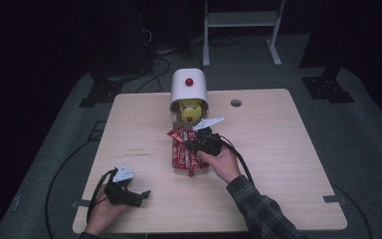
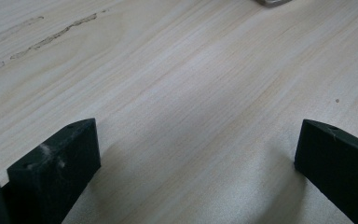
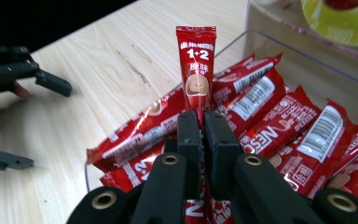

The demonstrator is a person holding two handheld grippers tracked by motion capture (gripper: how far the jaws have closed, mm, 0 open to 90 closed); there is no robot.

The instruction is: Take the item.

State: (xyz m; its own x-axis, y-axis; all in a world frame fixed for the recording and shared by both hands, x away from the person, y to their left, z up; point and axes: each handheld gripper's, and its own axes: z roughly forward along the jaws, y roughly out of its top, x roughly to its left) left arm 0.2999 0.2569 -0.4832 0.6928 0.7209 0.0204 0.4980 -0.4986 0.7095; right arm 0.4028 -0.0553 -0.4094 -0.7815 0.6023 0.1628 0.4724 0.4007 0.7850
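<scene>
A red "1+2" coffee sachet (image 3: 196, 70) stands upright, with my right gripper (image 3: 203, 116) shut on its lower part. It is held just above a pile of like red sachets (image 3: 270, 121) that lie in a clear tray (image 3: 307, 56). In the high view the right gripper (image 1: 191, 145) hangs over this pile (image 1: 181, 154) at the table's middle. My left gripper (image 1: 138, 196) rests near the front left of the table, jaws wide apart over bare wood (image 2: 198, 140), holding nothing.
Behind the tray stands a white rounded container (image 1: 189, 85) with a red knob and yellow packets (image 1: 189, 110) in its open front. A round cable hole (image 1: 236, 103) sits at the back right. Bare wood lies left and right of the tray.
</scene>
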